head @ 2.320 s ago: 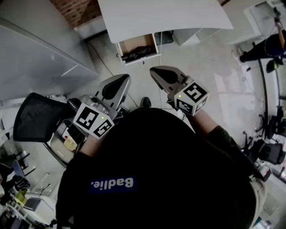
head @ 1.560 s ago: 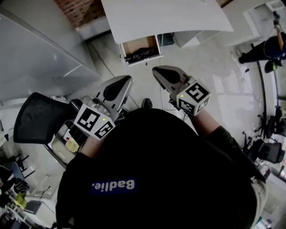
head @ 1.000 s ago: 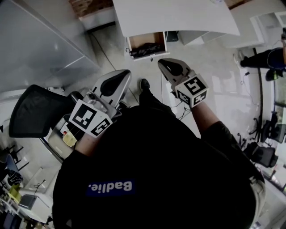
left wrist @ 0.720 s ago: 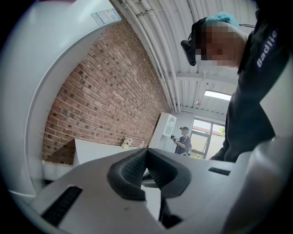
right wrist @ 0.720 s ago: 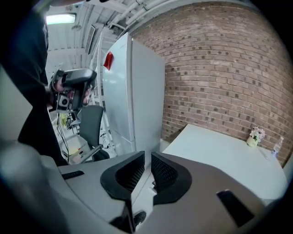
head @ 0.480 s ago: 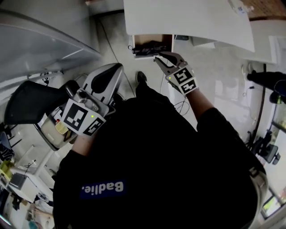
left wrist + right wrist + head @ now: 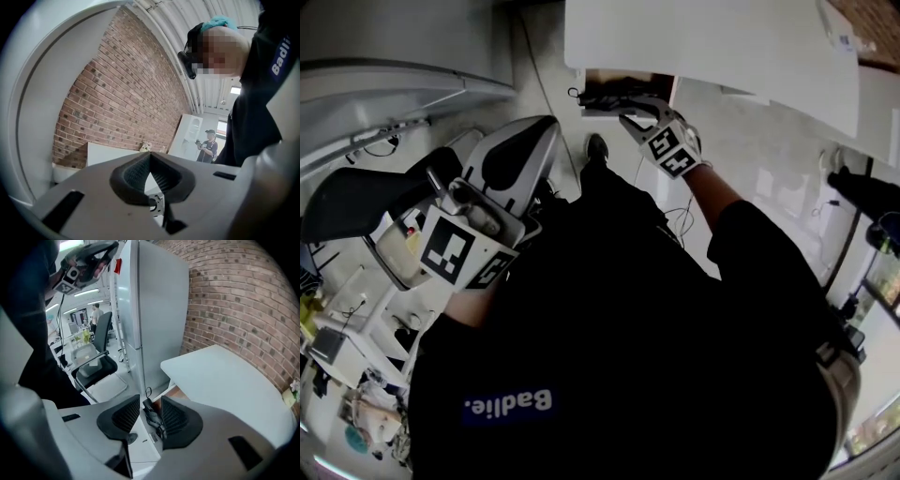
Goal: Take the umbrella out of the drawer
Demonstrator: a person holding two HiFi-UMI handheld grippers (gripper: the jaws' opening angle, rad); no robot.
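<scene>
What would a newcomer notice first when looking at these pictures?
The right hand-held gripper reaches toward the open brown-lined drawer under the white desk, at the head view's top. Its jaws have just been opening; the folded black umbrella in the drawer shows between them, not gripped.

The right gripper [image 7: 150, 415], its dark ribbed jaws having just opened and now standing apart, points down at a black folded umbrella [image 7: 153, 420] lying in an open wood-lined drawer [image 7: 174, 393] beneath a white tabletop [image 7: 225, 380]; the umbrella shows in the gap, ungripped. A red brick wall [image 7: 234, 296] rises behind, and a black office chair [image 7: 96, 367] stands at left
</scene>
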